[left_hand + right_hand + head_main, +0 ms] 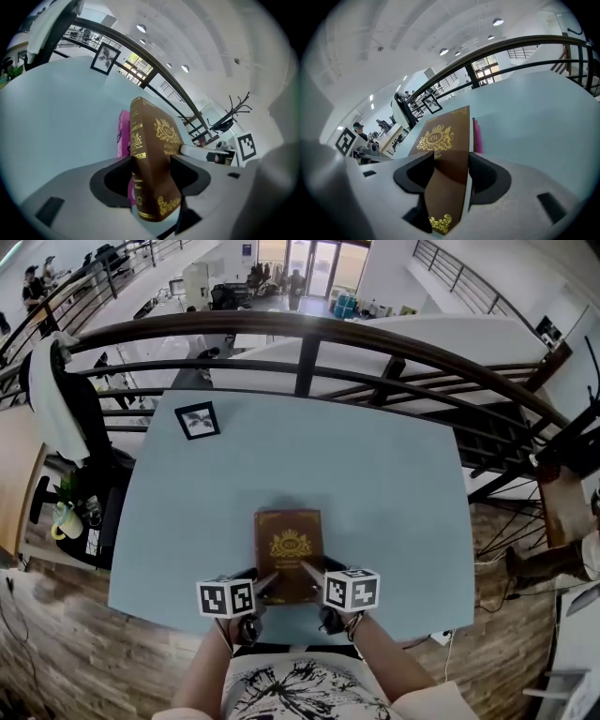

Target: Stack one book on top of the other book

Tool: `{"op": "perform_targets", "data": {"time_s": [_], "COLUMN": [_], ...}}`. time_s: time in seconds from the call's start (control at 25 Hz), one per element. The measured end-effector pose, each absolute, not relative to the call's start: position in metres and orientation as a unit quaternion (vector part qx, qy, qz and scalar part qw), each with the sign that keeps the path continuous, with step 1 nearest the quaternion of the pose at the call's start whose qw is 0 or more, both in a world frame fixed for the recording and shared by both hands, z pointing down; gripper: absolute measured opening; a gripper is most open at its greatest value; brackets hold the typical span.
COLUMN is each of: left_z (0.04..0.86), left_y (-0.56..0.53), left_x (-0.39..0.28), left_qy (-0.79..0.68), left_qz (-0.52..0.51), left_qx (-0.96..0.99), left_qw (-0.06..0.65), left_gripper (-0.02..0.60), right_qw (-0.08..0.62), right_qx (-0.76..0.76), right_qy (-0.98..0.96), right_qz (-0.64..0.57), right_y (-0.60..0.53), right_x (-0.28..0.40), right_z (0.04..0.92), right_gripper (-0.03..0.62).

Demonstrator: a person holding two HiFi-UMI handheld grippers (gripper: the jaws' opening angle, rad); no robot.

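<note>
A brown book with a gold crest (289,549) lies flat-side up near the front edge of the pale blue table (375,484). My left gripper (267,580) is shut on its near left corner and my right gripper (311,571) on its near right corner. In the left gripper view the jaws (150,161) clamp the brown book (152,154) at its spine, and a pink book (123,133) shows just beneath it. In the right gripper view the jaws (449,166) clamp the brown cover (443,140), with the pink book's edge (477,136) peeking out below. The brown book hides the pink one in the head view.
A black-framed marker card (197,419) lies at the table's far left. A dark curved railing (309,334) runs behind the table. A chair draped in white cloth (52,390) stands at the left, with a wooden floor around the table.
</note>
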State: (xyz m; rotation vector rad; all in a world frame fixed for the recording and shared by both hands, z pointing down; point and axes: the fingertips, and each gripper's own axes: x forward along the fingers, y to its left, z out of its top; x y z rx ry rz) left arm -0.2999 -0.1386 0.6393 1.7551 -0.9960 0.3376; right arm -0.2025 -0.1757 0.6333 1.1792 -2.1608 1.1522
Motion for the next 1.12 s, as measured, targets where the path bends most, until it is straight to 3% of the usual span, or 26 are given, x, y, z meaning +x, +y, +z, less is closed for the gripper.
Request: {"op": "perform_targets", "data": {"time_s": [0.76,1.12], "left_z": [0.667,0.622], "left_y": [-0.139,-0.153], "left_x": [-0.304,-0.324], "left_qy": [-0.401,-0.451], "left_qz": [0.133,0.16], "left_qx": [0.725,0.76], "left_qw": [0.544,0.439], "left_gripper": [0.242,0.231], "right_qw": [0.23,0.225], "right_qx": [0.439,0.459], "right_qy": [-0.771,-0.781], "right_qz": [0.401,0.359], "right_y": [-0.175,-0.179], "right_x": [-0.201,-0.194], "right_z": [0.658,0.627], "right_gripper": [0.247,0.244]}}
